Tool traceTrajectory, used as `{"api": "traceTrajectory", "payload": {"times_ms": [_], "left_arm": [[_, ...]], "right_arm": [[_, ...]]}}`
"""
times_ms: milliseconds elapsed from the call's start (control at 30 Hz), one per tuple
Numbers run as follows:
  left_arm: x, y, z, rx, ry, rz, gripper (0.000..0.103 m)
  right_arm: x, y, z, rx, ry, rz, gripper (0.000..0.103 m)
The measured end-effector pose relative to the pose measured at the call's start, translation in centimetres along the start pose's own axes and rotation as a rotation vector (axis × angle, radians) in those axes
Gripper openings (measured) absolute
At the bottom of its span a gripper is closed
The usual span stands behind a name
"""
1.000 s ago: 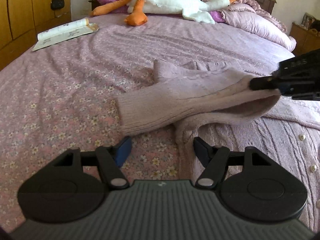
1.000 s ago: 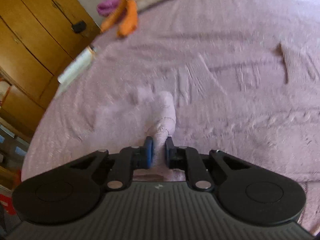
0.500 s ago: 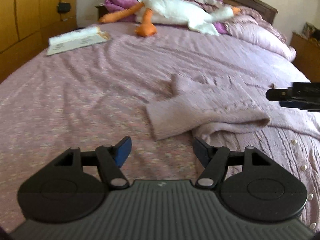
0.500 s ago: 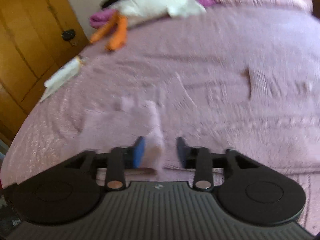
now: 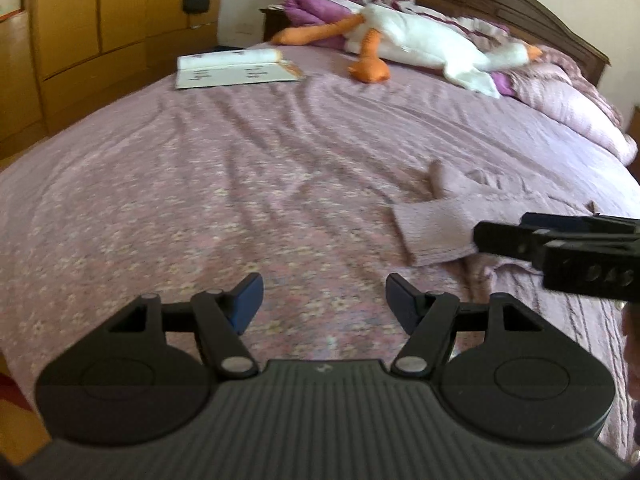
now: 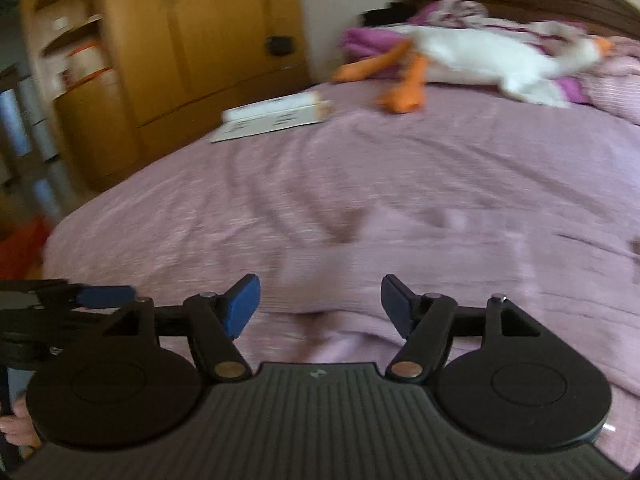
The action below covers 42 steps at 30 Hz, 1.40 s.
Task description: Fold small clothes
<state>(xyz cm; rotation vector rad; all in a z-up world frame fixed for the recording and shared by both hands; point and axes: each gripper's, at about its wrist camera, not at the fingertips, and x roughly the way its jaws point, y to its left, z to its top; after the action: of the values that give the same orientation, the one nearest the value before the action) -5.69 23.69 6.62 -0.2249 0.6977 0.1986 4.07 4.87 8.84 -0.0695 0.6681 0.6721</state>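
Note:
A pale pink knit cardigan (image 5: 436, 232) lies on the bed at the right of the left wrist view, one ribbed sleeve laid across its body. My left gripper (image 5: 324, 300) hangs open over the bare flowered sheet, to the left of the sleeve cuff and apart from it. My right gripper (image 5: 504, 230) comes in from the right edge, just above the folded sleeve. In the blurred right wrist view the right gripper (image 6: 320, 300) has its jaws opening. No cloth is pinched between them, and the cardigan (image 6: 400, 264) lies on the bed just ahead and below. The left gripper (image 6: 92, 296) shows at the left edge.
An open book (image 5: 236, 68) lies at the far left of the bed. A white plush goose (image 5: 424, 48) with orange feet rests on purple bedding by the headboard. A pink quilt (image 5: 568, 100) is bunched at the far right. A wooden wardrobe (image 5: 100, 20) stands left of the bed.
The right gripper has opened and let go of the sleeve, which now lies across the cardigan, and it has drawn back. The left gripper has moved away to the left, still open.

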Motion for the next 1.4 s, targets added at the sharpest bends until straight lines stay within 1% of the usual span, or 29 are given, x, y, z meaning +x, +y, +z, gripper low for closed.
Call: {"api": "traceTrajectory", "payload": {"times_ms": [133, 267, 333, 367, 433, 500, 567, 600, 633, 667, 700, 733, 833, 900, 1000, 1167, 1333, 1400], "left_arm": [[0.0, 1.6, -0.6, -0.039, 0.014, 0.031, 0.069], [0.3, 2.8, -1.2, -0.066, 0.015, 0.042, 0.069], [0.6, 3.0, -1.3, -0.072, 0.023, 0.036, 0.069], [0.7, 2.9, -1.3, -0.07, 0.025, 0.034, 0.069], [1.1, 2.4, -1.0, -0.056, 0.023, 0.035, 0.069], [1.2, 1.8, -0.8, -0.04, 0.013, 0.033, 0.069], [1.2, 1.1, -0.6, -0.027, 0.004, 0.021, 0.069], [1.1, 0.7, -0.5, -0.023, 0.003, 0.013, 0.069], [1.2, 0.3, -0.4, -0.023, 0.001, 0.023, 0.068], [1.2, 0.0, -0.3, -0.02, -0.004, 0.046, 0.068], [1.2, -0.3, -0.2, -0.017, -0.013, 0.053, 0.068], [1.2, -0.6, 0.0, -0.02, -0.016, 0.053, 0.068], [1.0, -1.0, 0.4, -0.041, -0.019, 0.009, 0.068], [0.8, -1.4, 0.8, -0.036, -0.021, -0.009, 0.068], [0.4, -2.4, 1.5, -0.016, -0.039, -0.017, 0.069], [-0.4, -3.8, 2.2, -0.002, -0.056, -0.054, 0.068], [-0.8, -5.1, 2.5, 0.019, -0.057, -0.054, 0.068], [-1.0, -5.3, 2.6, 0.026, -0.057, -0.055, 0.068]], "right_arm": [[2.5, 2.4, 0.2, -0.115, 0.06, -0.009, 0.074], [4.8, 2.8, 0.2, -0.149, 0.133, -0.012, 0.074], [5.9, 2.5, -0.3, -0.141, 0.167, -0.037, 0.074], [6.7, 2.1, -0.4, -0.115, 0.183, -0.051, 0.074], [7.8, 2.1, -0.8, -0.075, 0.179, -0.079, 0.074], [8.6, 3.1, -0.7, -0.105, 0.187, -0.127, 0.073], [9.2, 4.2, -0.7, -0.135, 0.193, -0.179, 0.068], [9.4, 4.4, -0.8, -0.146, 0.189, -0.207, 0.058], [9.4, 4.5, -0.9, -0.147, 0.179, -0.226, 0.047], [9.3, 4.4, -1.1, -0.132, 0.173, -0.222, 0.04], [9.2, 4.2, -1.2, -0.113, 0.167, -0.225, 0.028], [8.9, 4.1, -1.3, -0.102, 0.154, -0.231, 0.02], [7.8, 3.0, -1.1, -0.043, 0.117, -0.217, 0.012], [6.9, 2.2, -0.7, 0.001, 0.098, -0.198, 0.011], [5.2, 1.2, 0.3, 0.027, 0.058, -0.182, 0.01], [2.2, -1.2, 2.0, 0.147, -0.015, -0.158, 0.01], [-0.5, -3.9, 3.3, 0.251, -0.08, -0.148, 0.01], [-1.7, -4.9, 3.6, 0.271, -0.101, -0.148, 0.01]]}}
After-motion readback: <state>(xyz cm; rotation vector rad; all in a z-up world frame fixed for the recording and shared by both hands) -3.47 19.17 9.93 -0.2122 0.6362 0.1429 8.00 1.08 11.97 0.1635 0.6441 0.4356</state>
